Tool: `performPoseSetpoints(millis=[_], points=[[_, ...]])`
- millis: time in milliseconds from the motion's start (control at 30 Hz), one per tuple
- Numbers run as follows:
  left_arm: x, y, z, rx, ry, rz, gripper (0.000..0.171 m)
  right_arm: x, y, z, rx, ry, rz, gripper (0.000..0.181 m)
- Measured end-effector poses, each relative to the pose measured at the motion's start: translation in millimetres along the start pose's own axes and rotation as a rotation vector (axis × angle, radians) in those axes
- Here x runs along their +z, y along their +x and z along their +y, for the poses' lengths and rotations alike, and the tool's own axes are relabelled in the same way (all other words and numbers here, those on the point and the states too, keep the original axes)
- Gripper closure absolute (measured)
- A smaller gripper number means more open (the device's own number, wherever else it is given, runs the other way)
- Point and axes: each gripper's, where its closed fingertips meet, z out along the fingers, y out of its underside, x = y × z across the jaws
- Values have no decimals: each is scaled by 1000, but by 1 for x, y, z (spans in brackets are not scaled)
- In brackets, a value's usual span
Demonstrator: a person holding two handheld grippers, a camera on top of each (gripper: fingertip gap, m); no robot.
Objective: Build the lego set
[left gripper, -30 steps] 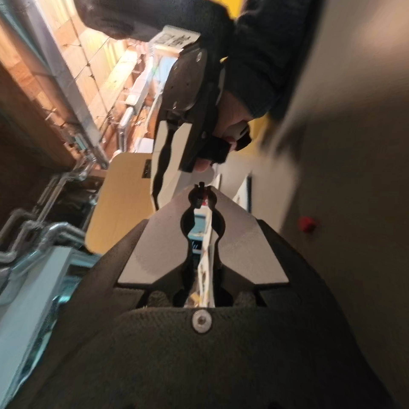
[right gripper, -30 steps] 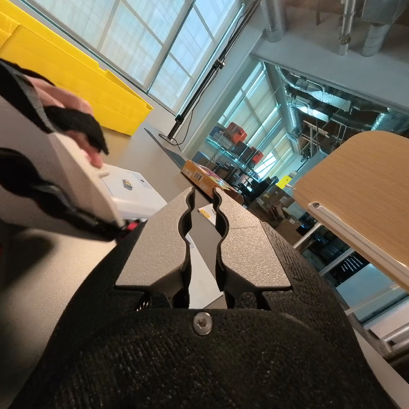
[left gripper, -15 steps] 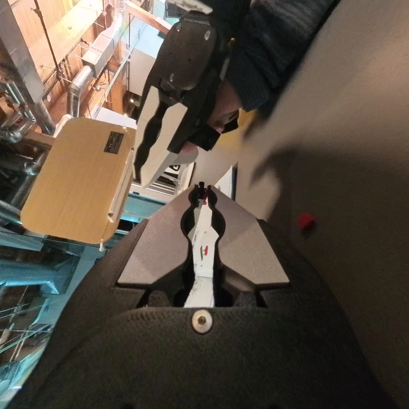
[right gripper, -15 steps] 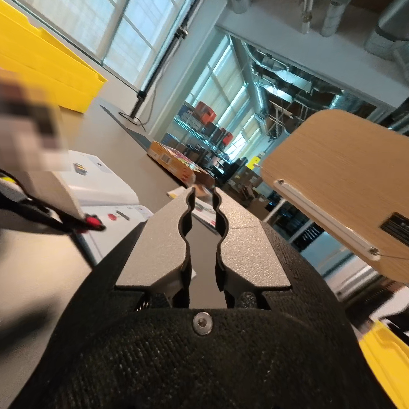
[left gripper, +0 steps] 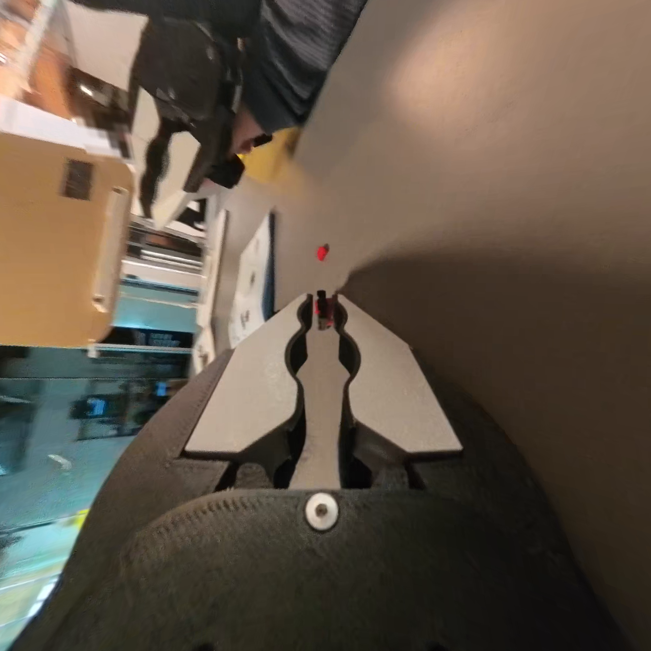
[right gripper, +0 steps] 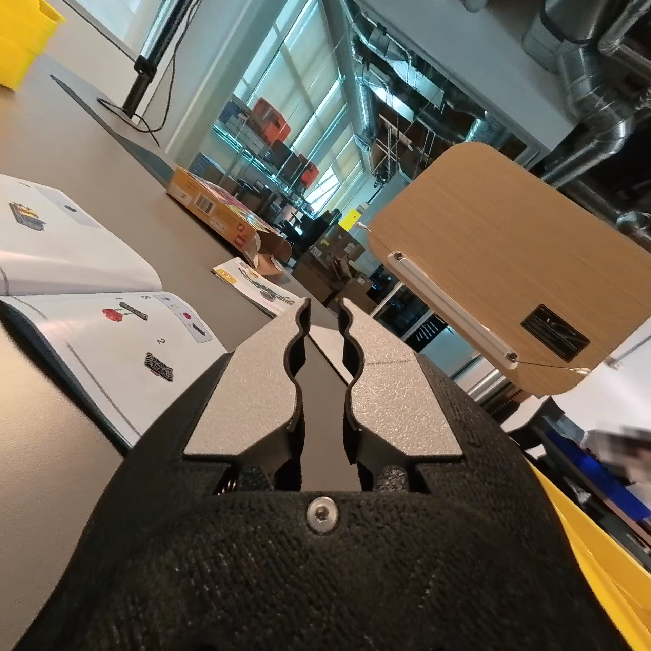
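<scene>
While my left gripper (left gripper: 323, 299) pinches small red-black piece (left gripper: 322, 310) at fingertips, I hold it rolled sideways, just off table (left gripper: 493, 176), likely so piece faces its mate. Fingers nearly closed on it, thin gap behind. Loose red piece (left gripper: 322, 253) lies on table at 12 o'clock, near, apart from tips. Right gripper (right gripper: 323, 310) empty, fingers narrowly parted, low over table, likely waiting. Open manual (right gripper: 116, 338) at its 10 o'clock, box (right gripper: 218, 211) at 11, kept in sight for reference.
</scene>
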Motion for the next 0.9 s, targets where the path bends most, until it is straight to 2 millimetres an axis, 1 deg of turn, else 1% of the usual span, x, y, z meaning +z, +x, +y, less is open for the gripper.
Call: performPoseSetpoints(millis=[33, 100, 133, 200, 267, 300, 333, 367, 433, 467, 533, 567, 633, 667, 733, 900], points=[[-1, 2, -2, -41, -5, 42, 157, 0, 1, 1, 10, -1, 0, 168], [-2, 0, -5, -133, -14, 81, 144, 1, 2, 2, 39, 0, -7, 168], [-2, 0, -6, -177, -14, 102, 139, 0, 0, -1, 58, 13, -30, 167], [-4, -1, -8, -287, -3, 145, 125, -4, -9, -10, 85, 53, -110, 164], [-6, -1, -7, -417, 4, 206, 110, -12, -17, -28, 95, 116, -207, 161], [-6, -1, -7, -479, 8, 241, 103, -18, -27, -38, 119, 144, -303, 161], [-7, -1, -7, -536, 18, 271, 98, -26, -42, -47, 171, 154, -446, 161], [-7, -1, -7, -585, 34, 290, 96, -38, -61, -54, 248, 134, -628, 160], [-7, -7, -6, -650, 68, 291, 97, -69, -99, -61, 409, 12, -1003, 158], [-8, -11, -5, -668, 79, 280, 97, -82, -111, -59, 432, -53, -1126, 157], [-9, -19, -3, -692, 104, 250, 98, -94, -129, -49, 354, -127, -1200, 165], [-9, -22, -2, -698, 112, 237, 98, -98, -138, -44, 322, -166, -1230, 166], [-10, -25, 1, -700, 109, 227, 99, -108, -153, -37, 315, -231, -1311, 163], [-10, -24, 3, -702, 102, 233, 99, -110, -158, -34, 306, -246, -1324, 163], [-10, -22, 6, -716, 92, 257, 99, -112, -164, -28, 288, -274, -1343, 163], [-12, -21, 7, -747, 96, 293, 103, -112, -166, -26, 270, -283, -1346, 164]])
